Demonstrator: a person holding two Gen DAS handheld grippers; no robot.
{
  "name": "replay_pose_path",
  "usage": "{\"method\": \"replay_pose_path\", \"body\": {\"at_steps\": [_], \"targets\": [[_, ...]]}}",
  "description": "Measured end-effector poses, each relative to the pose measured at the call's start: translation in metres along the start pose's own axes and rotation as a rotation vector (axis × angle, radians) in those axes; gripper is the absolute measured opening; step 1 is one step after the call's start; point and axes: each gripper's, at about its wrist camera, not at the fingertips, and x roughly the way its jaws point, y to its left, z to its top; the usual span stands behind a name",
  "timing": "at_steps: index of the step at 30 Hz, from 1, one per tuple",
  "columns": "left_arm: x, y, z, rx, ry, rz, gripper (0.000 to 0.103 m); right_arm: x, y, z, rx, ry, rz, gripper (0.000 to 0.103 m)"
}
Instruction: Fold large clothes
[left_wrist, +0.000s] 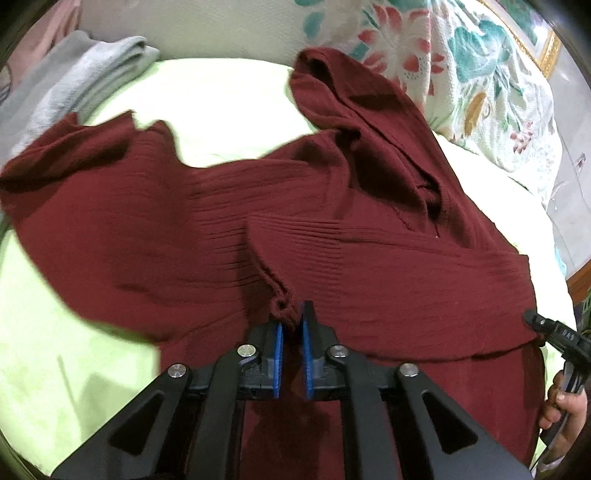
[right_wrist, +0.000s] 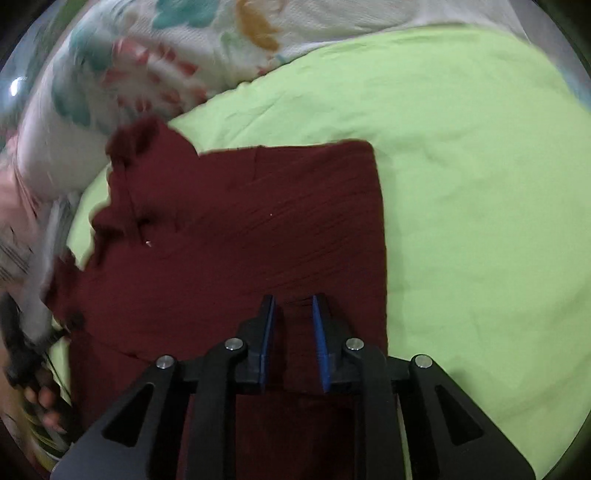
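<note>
A dark red ribbed knit sweater (left_wrist: 332, 229) lies spread on the lime-green bed (left_wrist: 229, 107), long axis across the left view, one sleeve folded over its body. The left gripper (left_wrist: 291, 325) has jaws slightly apart, a cuff edge between them, unpressed. The right gripper (right_wrist: 293, 314) hovers over the cloth, jaws narrowly apart, empty.
</note>
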Motion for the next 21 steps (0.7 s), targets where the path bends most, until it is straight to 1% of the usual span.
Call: {"method": "replay_pose_path", "body": {"at_steps": [2, 5, 6, 8, 9, 10, 11, 12, 13, 14, 15, 17, 19, 20, 21], "targets": [[-0.014, 0.015, -0.002, -0.010, -0.022, 0.032, 0.013, -0.012, 0.002, -0.004, 0.004, -0.019, 0.022, 0.022], [-0.037, 0.047, 0.000, -0.039, -0.065, 0.100, 0.014, -0.031, 0.016, -0.014, -0.035, -0.043, 0.078, 0.025], [-0.042, 0.055, 0.003, -0.046, -0.072, 0.119, 0.016, -0.035, 0.021, -0.019, -0.043, -0.042, 0.094, 0.027], [-0.048, 0.074, 0.011, -0.058, -0.081, 0.175, 0.024, -0.040, 0.032, -0.030, -0.061, -0.030, 0.135, 0.030], [-0.051, 0.082, 0.017, -0.058, -0.084, 0.212, 0.031, -0.041, 0.037, -0.038, -0.071, -0.016, 0.154, 0.032], [-0.052, 0.090, 0.023, -0.053, -0.088, 0.242, 0.044, -0.040, 0.042, -0.043, -0.079, -0.002, 0.168, 0.033], [-0.053, 0.096, 0.030, -0.046, -0.090, 0.259, 0.052, -0.039, 0.046, -0.049, -0.085, 0.011, 0.179, 0.036], [-0.051, 0.103, 0.038, -0.030, -0.089, 0.275, 0.064, -0.037, 0.054, -0.053, -0.089, 0.020, 0.183, 0.039], [-0.049, 0.108, 0.045, -0.014, -0.087, 0.294, 0.068, -0.036, 0.059, -0.059, -0.095, 0.034, 0.189, 0.040], [-0.043, 0.114, 0.056, 0.012, -0.074, 0.341, 0.070, -0.034, 0.063, -0.063, -0.100, 0.048, 0.193, 0.040], [-0.036, 0.116, 0.063, 0.032, -0.060, 0.369, 0.072, -0.033, 0.065, -0.066, -0.106, 0.061, 0.197, 0.040], [-0.022, 0.122, 0.078, 0.084, -0.034, 0.428, 0.072, -0.033, 0.070, -0.074, -0.113, 0.077, 0.200, 0.041], [-0.009, 0.124, 0.091, 0.150, -0.016, 0.493, 0.074, -0.031, 0.074, -0.077, -0.112, 0.088, 0.210, 0.041], [0.001, 0.124, 0.097, 0.195, -0.004, 0.542, 0.074, -0.030, 0.075, -0.078, -0.112, 0.090, 0.211, 0.041], [0.008, 0.124, 0.101, 0.219, 0.002, 0.578, 0.074, -0.029, 0.077, -0.079, -0.113, 0.092, 0.213, 0.042]]}}
